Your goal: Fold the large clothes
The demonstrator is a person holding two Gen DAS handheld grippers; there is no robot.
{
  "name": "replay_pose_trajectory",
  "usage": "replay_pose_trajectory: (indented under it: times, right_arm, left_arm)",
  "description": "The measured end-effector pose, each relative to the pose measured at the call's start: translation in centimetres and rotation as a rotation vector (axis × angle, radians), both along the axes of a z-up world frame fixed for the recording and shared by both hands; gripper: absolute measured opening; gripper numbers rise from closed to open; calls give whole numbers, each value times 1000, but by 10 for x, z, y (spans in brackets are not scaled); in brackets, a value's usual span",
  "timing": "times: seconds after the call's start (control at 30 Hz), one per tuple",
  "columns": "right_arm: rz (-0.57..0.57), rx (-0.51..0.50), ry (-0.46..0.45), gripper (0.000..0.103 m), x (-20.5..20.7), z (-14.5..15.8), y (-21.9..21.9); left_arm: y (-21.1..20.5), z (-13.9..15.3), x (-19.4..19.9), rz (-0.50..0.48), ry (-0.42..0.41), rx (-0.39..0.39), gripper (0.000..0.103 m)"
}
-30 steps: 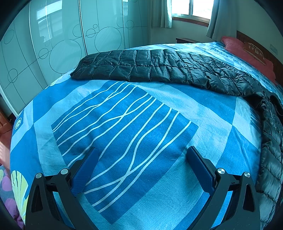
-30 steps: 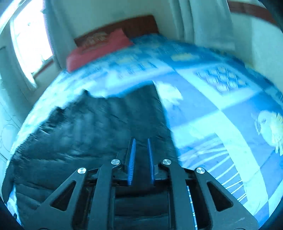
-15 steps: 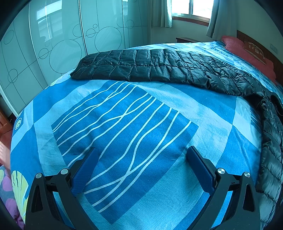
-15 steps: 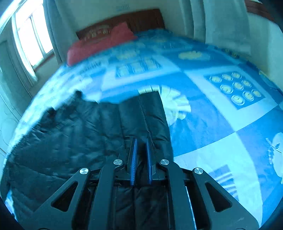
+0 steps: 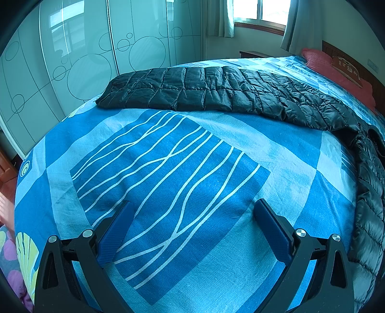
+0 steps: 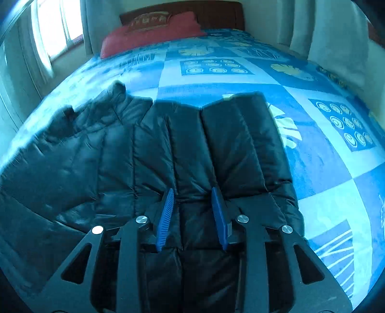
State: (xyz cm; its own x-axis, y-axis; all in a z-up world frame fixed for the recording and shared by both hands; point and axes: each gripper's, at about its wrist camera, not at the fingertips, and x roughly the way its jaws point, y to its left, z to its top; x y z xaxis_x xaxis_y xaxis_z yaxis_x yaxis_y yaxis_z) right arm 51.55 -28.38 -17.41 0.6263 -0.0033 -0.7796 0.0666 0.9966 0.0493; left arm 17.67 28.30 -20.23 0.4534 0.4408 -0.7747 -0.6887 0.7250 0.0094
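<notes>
A black quilted puffer jacket [image 5: 216, 91] lies across the far side of the blue patterned bed sheet [image 5: 168, 264] and runs down the right edge of the left wrist view. My left gripper [image 5: 193, 203] hangs open over bare sheet, well short of the jacket, with nothing between its fingers. In the right wrist view the jacket [image 6: 144, 149] fills the near half, with a folded-over panel [image 6: 240, 134] on its right. My right gripper [image 6: 193, 190] sits just over the jacket and its jaws are opening. Black fabric lies between the blue pads [image 6: 166, 216], which do not press on it.
A red pillow [image 6: 149, 36] and a dark wooden headboard [image 6: 216, 12] mark the bed's head. Glass wardrobe doors [image 5: 72, 60] stand beyond the bed's far side in the left wrist view. Pale curtains [image 6: 336, 36] hang along the bed's right side. Bare sheet [image 6: 324, 156] lies right of the jacket.
My right gripper's jaws went from shut on the black fabric to parted, and it shifted so the jacket now lies spread under it. The left gripper has not moved.
</notes>
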Motion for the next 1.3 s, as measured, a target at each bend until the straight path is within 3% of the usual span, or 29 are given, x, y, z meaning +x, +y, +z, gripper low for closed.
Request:
replay_pose_trajectory:
  times: [0.07, 0.2, 0.37, 0.5, 0.63, 0.7, 1.0, 1.3]
  right_arm:
    - [-2, 21, -16, 33, -14, 13, 4]
    - [-3, 40, -93, 58, -74, 34, 17]
    - [-12, 31, -101, 59, -110, 25, 27]
    - [-30, 83, -85, 59, -107, 17, 26]
    - [-16, 43, -76, 59, -102, 10, 36]
    - [-14, 27, -51, 64, -99, -1, 39]
    - [-15, 24, -40, 68, -95, -15, 41]
    - [-12, 49, -52, 69, -97, -16, 39]
  left_arm:
    - [0, 0, 0, 0, -2, -3, 99]
    - [0, 0, 0, 0, -1, -1, 99]
    - [1, -1, 0, 0, -1, -2, 99]
    - [0, -1, 0, 0, -1, -1, 99]
    - [0, 0, 0, 0, -1, -1, 99]
    - [0, 0, 0, 0, -1, -1, 99]
    - [1, -1, 1, 0, 7, -5, 99]
    - [12, 5, 2, -10, 13, -75, 99]
